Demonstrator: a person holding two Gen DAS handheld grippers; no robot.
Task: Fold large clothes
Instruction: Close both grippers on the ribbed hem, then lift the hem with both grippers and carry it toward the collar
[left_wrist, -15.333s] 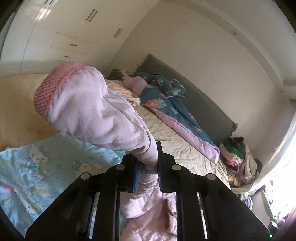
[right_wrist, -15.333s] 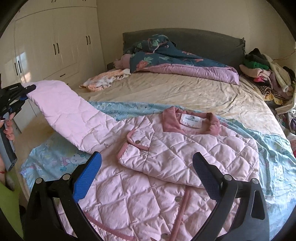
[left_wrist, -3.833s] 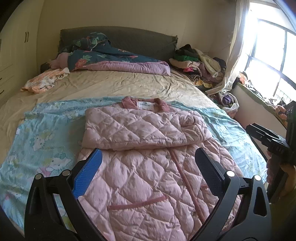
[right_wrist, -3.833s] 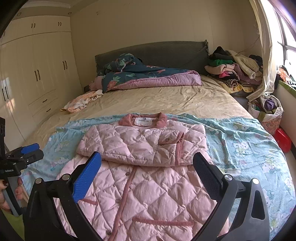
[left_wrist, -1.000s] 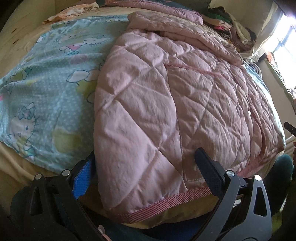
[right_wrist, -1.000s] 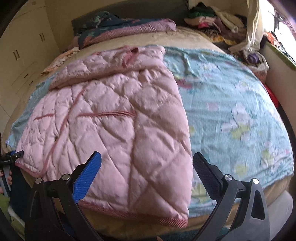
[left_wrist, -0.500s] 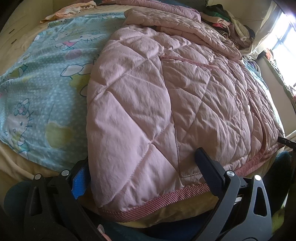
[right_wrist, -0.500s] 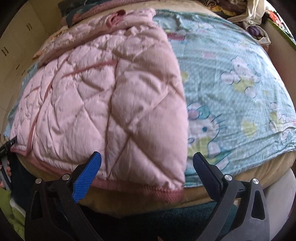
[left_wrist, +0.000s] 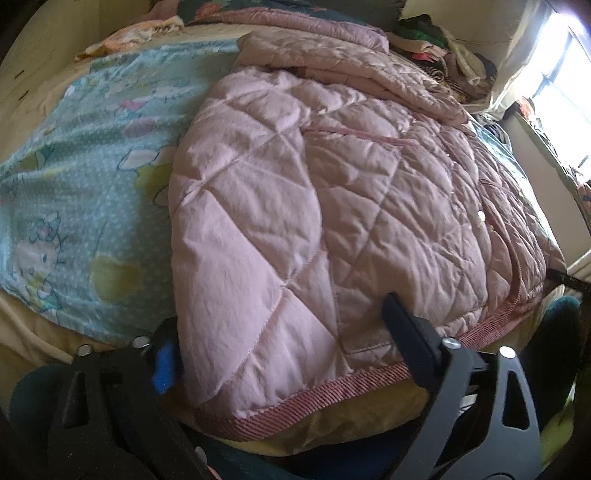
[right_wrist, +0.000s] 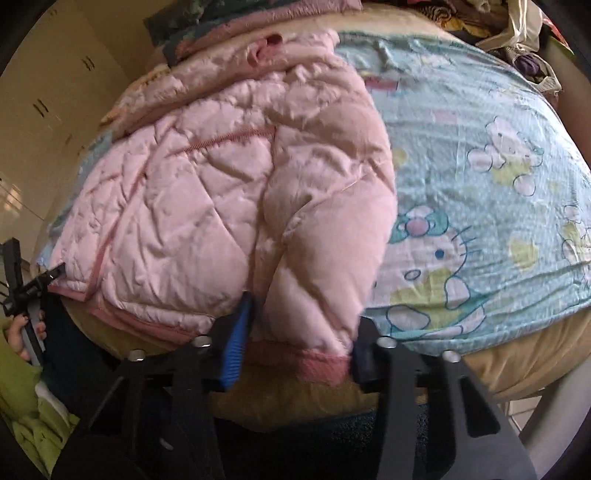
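Observation:
A pink quilted jacket (left_wrist: 295, 192) lies on the bed, sleeves folded over its chest, its ribbed hem (left_wrist: 317, 395) hanging at the near edge. My left gripper (left_wrist: 280, 332) straddles the hem's left corner. Its jaws are closing, and the blue pad (left_wrist: 164, 363) sits beside the fabric without squeezing it. My right gripper (right_wrist: 303, 328) is at the jacket's (right_wrist: 207, 184) right hem corner. Its jaws are closing too, and the fingers (right_wrist: 236, 339) pinch a bunched fold of quilting. The left gripper (right_wrist: 22, 288), held by a hand, also shows at the right wrist view's left edge.
A light blue cartoon-print sheet (right_wrist: 480, 184) covers the bed under the jacket. A floral duvet (left_wrist: 295, 14) lies by the headboard, and a clothes pile (left_wrist: 443, 44) sits at the far right. Cupboards (right_wrist: 55, 110) stand to the left. Beige mattress edge (right_wrist: 517, 354) shows below the sheet.
Both grippers came down closer to the hem. The right jaws went from wide open to pinching the hem corner. The left jaws narrowed a little around the other corner.

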